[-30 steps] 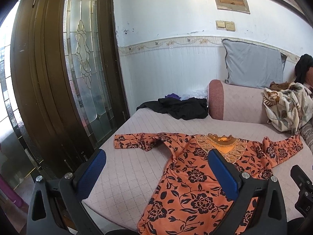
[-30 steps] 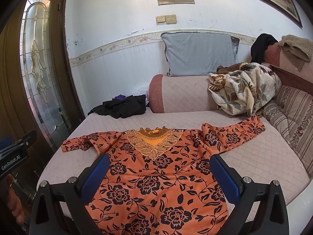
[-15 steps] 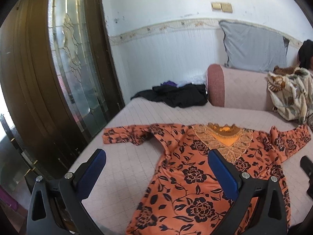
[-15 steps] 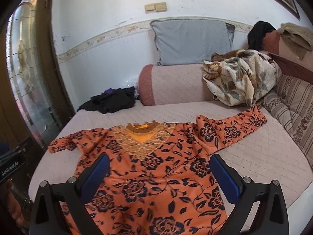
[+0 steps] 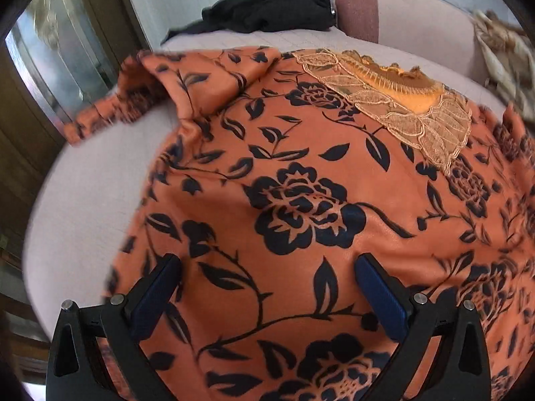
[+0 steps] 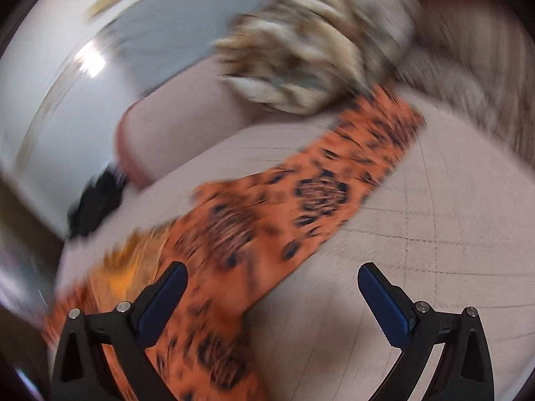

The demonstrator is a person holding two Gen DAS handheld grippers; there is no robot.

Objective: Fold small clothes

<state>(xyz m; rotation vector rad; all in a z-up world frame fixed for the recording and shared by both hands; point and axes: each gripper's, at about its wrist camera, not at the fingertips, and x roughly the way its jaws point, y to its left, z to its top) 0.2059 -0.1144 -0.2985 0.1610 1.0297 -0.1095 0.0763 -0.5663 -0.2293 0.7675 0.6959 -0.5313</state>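
Observation:
An orange dress with black flowers (image 5: 301, 200) lies spread flat on the pink quilted sofa seat (image 5: 87, 207). Its lace collar (image 5: 401, 97) points to the far right, and its left sleeve (image 5: 140, 100) is bunched at the upper left. My left gripper (image 5: 267, 287) is open and empty, low over the dress body. In the blurred right wrist view, the right sleeve (image 6: 334, 180) stretches up to the right. My right gripper (image 6: 272, 289) is open and empty, over the sleeve's lower edge and the bare seat (image 6: 418, 250).
A black garment heap (image 5: 267, 10) lies at the far end of the seat by a pink armrest (image 5: 357, 3). A beige floral cloth pile (image 6: 317, 50) sits beyond the right sleeve. A dark wooden door with glass (image 5: 50, 67) stands at the left.
Both grippers have dropped close to the dress and tilted downward. The left one now hovers over the body, the right one has swung towards the right sleeve. The right view is motion-blurred.

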